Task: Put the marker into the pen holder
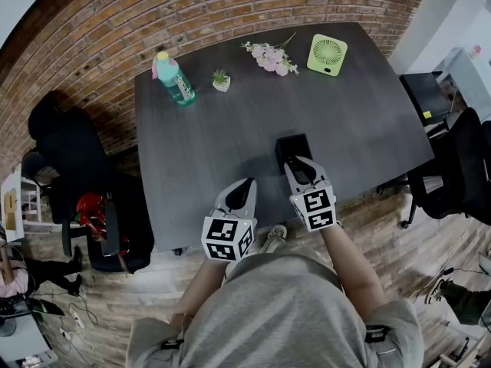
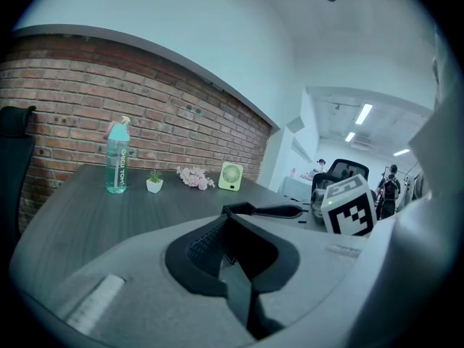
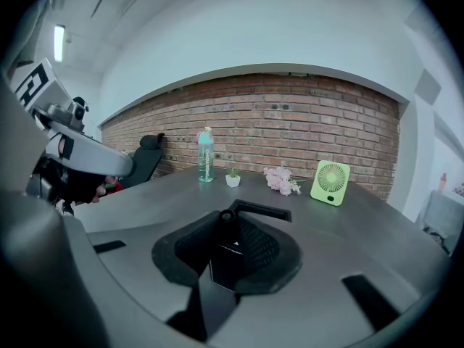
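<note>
- Right gripper (image 1: 301, 169): jaws closed on the black marker (image 3: 227, 216), whose cap sits just short of the near rim of the pen holder (image 3: 264, 210).
- Pen holder: at 12 o'clock of the right gripper, near the table's (image 1: 230, 144) front edge.
- Left gripper (image 1: 244, 190): jaws together, nothing between them; at 8 o'clock of the right gripper, over the front edge.
- Open room: bare tabletop around the holder. Bottle (image 1: 175, 79), plant pot (image 1: 221, 80), flowers (image 1: 268, 57) and fan (image 1: 327, 54) line the far edge, well apart from it.
</note>
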Tool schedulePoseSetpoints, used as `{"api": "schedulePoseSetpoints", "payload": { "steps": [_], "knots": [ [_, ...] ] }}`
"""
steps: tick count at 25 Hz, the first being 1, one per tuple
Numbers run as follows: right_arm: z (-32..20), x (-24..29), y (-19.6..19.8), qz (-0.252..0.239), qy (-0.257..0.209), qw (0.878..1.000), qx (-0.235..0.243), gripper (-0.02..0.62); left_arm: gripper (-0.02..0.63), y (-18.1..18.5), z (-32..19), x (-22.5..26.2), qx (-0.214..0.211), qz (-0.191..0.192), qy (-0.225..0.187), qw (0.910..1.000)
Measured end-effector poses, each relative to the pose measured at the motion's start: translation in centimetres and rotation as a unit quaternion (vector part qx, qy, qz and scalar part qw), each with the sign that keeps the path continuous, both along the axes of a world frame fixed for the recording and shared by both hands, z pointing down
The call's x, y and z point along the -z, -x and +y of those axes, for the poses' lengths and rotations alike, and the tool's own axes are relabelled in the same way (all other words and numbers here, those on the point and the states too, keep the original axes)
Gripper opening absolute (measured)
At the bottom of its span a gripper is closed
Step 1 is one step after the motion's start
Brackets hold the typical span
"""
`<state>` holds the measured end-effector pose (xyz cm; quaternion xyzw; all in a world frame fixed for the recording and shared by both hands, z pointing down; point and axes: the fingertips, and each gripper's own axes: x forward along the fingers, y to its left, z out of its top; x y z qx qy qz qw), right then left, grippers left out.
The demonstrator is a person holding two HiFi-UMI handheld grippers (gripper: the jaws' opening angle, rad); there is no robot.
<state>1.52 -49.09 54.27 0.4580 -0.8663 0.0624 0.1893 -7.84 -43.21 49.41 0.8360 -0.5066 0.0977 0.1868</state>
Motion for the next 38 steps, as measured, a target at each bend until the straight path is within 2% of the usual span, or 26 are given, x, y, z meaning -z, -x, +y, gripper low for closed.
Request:
{"api": "schedulePoseSetpoints", "payload": {
  "steps": [17,29,38],
  "knots": [
    [0.6,-0.3,1.0,0.021,0.002,1.000,0.012,0.081,0.018,0.2,1.7,0.4,-0.002,-0.005,-0.004,1.0000],
    [0.6,-0.5,0.9,0.028,-0.001,1.000,0.002,0.081,0.018,-0.2,3.9,0.6,-0.007,-0.009,-0.010,0.9999],
    [2.8,1.3,0.4,0.020,-0.023,1.000,-0.008,0.081,0.018,0.3,7.0,1.1,-0.003,-0.013,-0.017,0.9998]
  ]
}}
